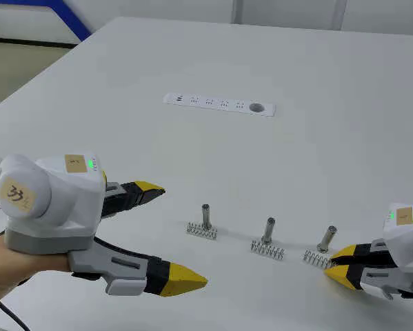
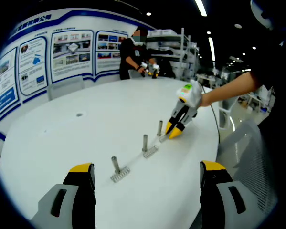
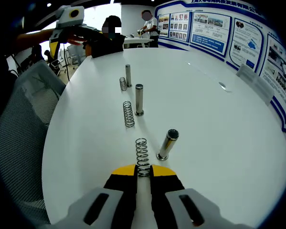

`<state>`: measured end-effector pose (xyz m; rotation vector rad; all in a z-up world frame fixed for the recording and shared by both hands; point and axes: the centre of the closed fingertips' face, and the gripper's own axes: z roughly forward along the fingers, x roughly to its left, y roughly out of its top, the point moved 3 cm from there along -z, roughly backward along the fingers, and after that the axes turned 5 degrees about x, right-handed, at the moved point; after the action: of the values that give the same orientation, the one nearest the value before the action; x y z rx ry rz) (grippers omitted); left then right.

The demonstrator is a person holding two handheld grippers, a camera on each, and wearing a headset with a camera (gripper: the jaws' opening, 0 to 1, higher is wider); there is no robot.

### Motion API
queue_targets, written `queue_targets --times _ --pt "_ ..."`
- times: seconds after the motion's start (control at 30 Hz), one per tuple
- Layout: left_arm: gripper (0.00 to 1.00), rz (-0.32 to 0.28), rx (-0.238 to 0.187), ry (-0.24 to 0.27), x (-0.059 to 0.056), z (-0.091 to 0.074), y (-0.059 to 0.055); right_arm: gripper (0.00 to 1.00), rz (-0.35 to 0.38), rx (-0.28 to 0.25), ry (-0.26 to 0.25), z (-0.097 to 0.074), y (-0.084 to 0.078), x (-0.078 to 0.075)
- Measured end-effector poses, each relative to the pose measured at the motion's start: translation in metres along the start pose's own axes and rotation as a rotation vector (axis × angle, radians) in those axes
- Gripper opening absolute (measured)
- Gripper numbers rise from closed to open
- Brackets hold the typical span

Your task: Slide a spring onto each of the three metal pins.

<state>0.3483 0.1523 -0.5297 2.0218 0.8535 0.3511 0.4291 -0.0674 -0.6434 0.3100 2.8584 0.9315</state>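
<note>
Nearest in, the left claw (image 1: pixel 170 234) hangs over the near-left part of the table (image 1: pixel 316 83), jaws spread wide with nothing between them. The right claw (image 1: pixel 338 265) sits low at the near right, jaws pinched together on the end of the right spring (image 1: pixel 316 259). That spring lies flat on the table and runs straight out from the tips in the right gripper view.

The right pin (image 1: pixel 327 238) stands just beside that spring. The middle pin (image 1: pixel 269 229) and left pin (image 1: pixel 206 216) stand in the same row, each with a spring lying at its foot: the middle spring (image 1: pixel 267 249) and left spring (image 1: pixel 201 230). None of the springs is on a pin yet.

Further back, well apart from the row, there's a white power strip (image 1: pixel 220 104) on the top. The table itself is big, plain white and smooth, with a rounded edge in the gripper views.

As for the room, a mesh chair (image 3: pixel 23 119) sits at the table's edge. Blue-and-white posters (image 2: pixel 61 52) line the wall, and strip lights (image 2: pixel 200 7) run along the ceiling. A person (image 2: pixel 135 55) stands at the table's far end.
</note>
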Motion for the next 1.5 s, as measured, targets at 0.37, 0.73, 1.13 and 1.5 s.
queue_targets --times 0.37,0.73,1.13,1.5 --pt "0.92 0.008 -0.026 -0.012 -0.008 0.000 0.008 0.10 -0.014 -0.032 -0.015 -0.017 0.013 0.003" --pt "0.90 0.052 -0.027 -0.039 -0.023 0.007 0.017 0.10 -0.107 -0.078 -0.026 -0.051 0.043 0.016" --pt "0.82 0.092 -0.064 -0.090 -0.051 0.021 0.028 0.10 -0.238 -0.123 -0.022 -0.087 0.082 0.042" --pt "0.73 0.130 -0.094 -0.105 -0.064 0.030 0.038 0.10 -0.306 -0.138 0.029 -0.095 0.093 0.070"
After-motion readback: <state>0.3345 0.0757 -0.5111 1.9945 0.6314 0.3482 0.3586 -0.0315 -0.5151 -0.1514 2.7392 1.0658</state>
